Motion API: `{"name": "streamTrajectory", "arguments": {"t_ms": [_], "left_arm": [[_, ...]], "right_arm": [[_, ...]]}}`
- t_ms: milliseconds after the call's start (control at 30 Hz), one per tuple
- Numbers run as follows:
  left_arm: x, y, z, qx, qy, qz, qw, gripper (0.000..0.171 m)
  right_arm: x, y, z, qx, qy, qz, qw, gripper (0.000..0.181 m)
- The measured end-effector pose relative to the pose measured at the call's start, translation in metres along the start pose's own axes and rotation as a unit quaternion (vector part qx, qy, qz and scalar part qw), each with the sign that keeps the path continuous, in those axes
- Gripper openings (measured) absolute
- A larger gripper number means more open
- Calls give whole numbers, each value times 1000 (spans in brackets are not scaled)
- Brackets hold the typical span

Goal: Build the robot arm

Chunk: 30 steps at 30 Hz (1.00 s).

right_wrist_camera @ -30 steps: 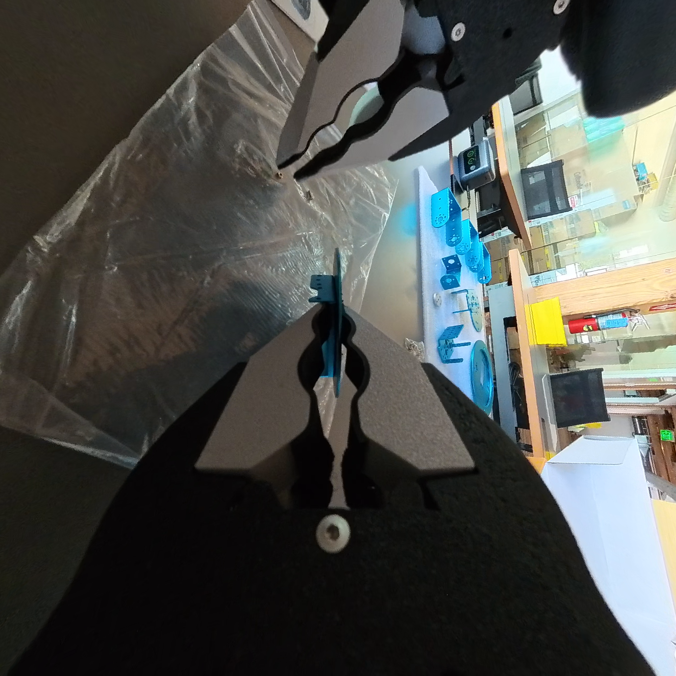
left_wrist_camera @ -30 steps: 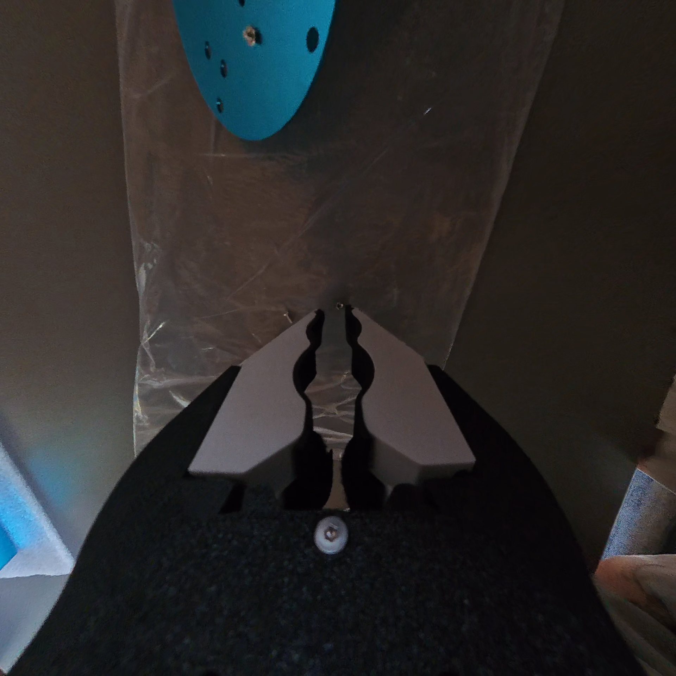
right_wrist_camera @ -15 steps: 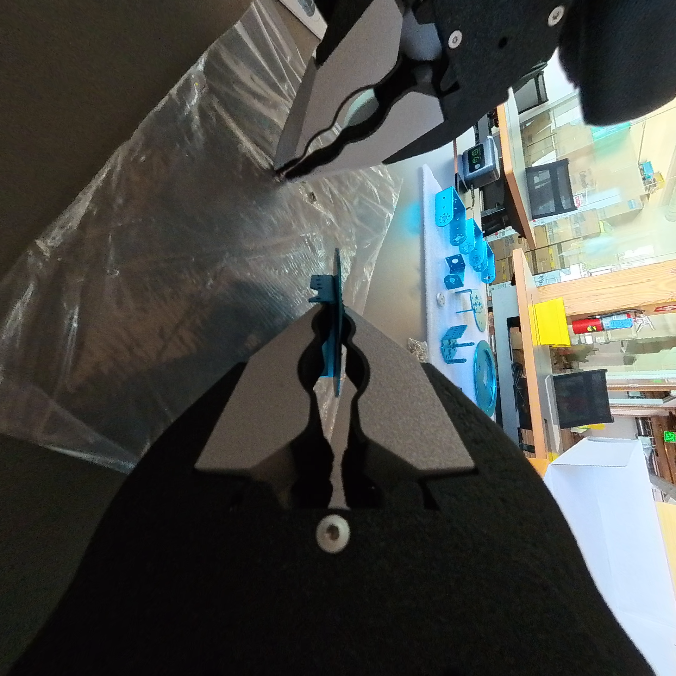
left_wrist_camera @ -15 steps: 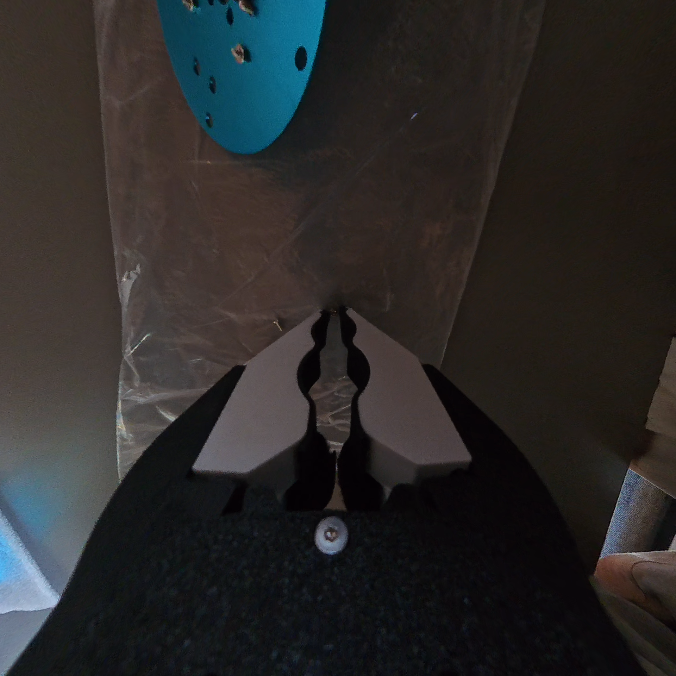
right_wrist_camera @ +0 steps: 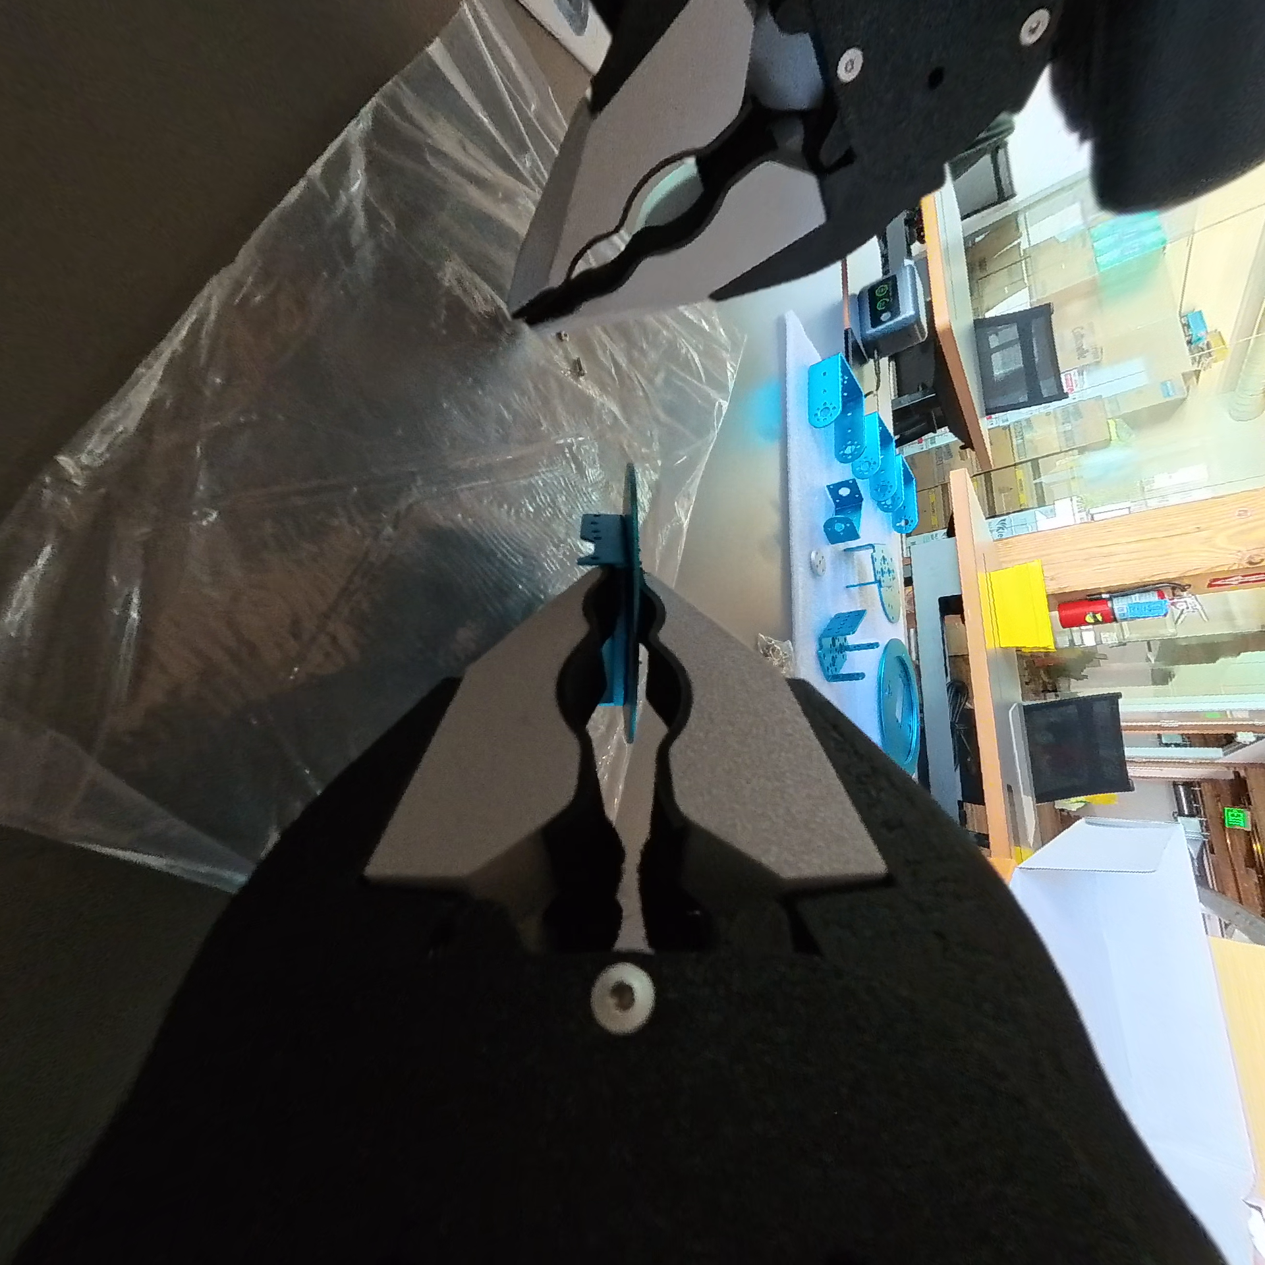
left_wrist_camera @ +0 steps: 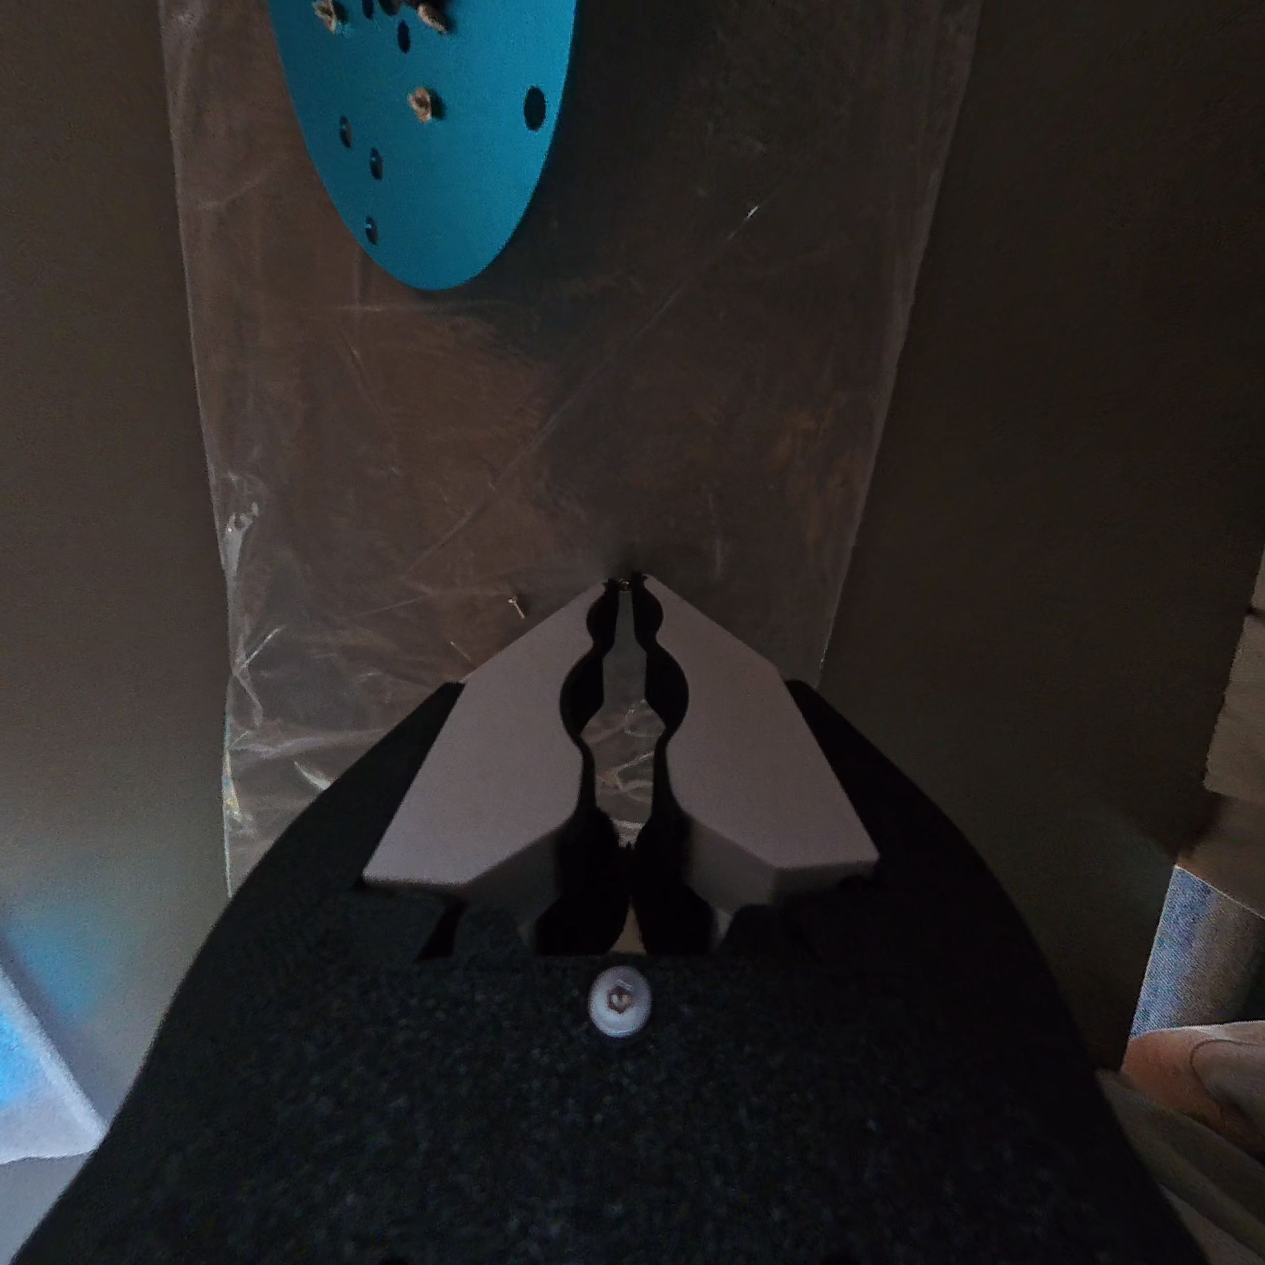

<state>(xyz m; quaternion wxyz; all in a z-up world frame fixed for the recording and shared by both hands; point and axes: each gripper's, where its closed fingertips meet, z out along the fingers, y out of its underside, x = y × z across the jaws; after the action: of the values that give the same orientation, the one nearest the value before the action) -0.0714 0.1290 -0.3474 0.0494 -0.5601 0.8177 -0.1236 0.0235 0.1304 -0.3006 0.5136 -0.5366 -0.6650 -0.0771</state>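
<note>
Left gripper (left_wrist_camera: 626, 582): we see its tips nearly pressed together on a tiny screw (left_wrist_camera: 624, 583), right at the bag (left_wrist_camera: 547, 424).
Right gripper (right_wrist_camera: 626, 582): we see it pinching the blue disc (right_wrist_camera: 633, 541) edge-on; a small blue bracket (right_wrist_camera: 602, 541) sits on the disc's face.
Risk, screw: we judge so slight a hold at the very tips could let the screw slip.
Risk, disc: held by its thin edge alone, it could pivot between the jaws, we think.
Bag: clear plastic, flat on the dark table (left_wrist_camera: 1061, 342); we see a loose screw (left_wrist_camera: 515, 604) on or in it, we cannot tell which.
Foam sheet (right_wrist_camera: 797, 520): carries more blue brackets (right_wrist_camera: 859, 445).
</note>
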Motion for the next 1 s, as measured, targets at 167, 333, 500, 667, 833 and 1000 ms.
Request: {"name": "streamTrajectory", "arguments": {"t_ms": [167,333,500,667,833,1000], "left_arm": [[-1,-10,-13,23,-17,10,1000,2],[-5,-32,-37,66,-29,23,997,2],[-8,-56,-61,98,-40,51,993,2],[-12,-75,-69,104,-35,77,991,2],[-10,-87,-60,91,-13,87,992,2],[-10,-93,-58,87,-12,86,992,3]], "right_arm": [[-3,-2,1,0,4,-20,1000,2],[-5,-3,5,-19,31,-85,996,3],[-6,-8,10,-31,71,-160,984,3],[0,-19,7,-18,111,-189,976,2],[7,-22,2,-12,134,-192,972,2],[12,-28,-4,-5,149,-192,970,2]]}}
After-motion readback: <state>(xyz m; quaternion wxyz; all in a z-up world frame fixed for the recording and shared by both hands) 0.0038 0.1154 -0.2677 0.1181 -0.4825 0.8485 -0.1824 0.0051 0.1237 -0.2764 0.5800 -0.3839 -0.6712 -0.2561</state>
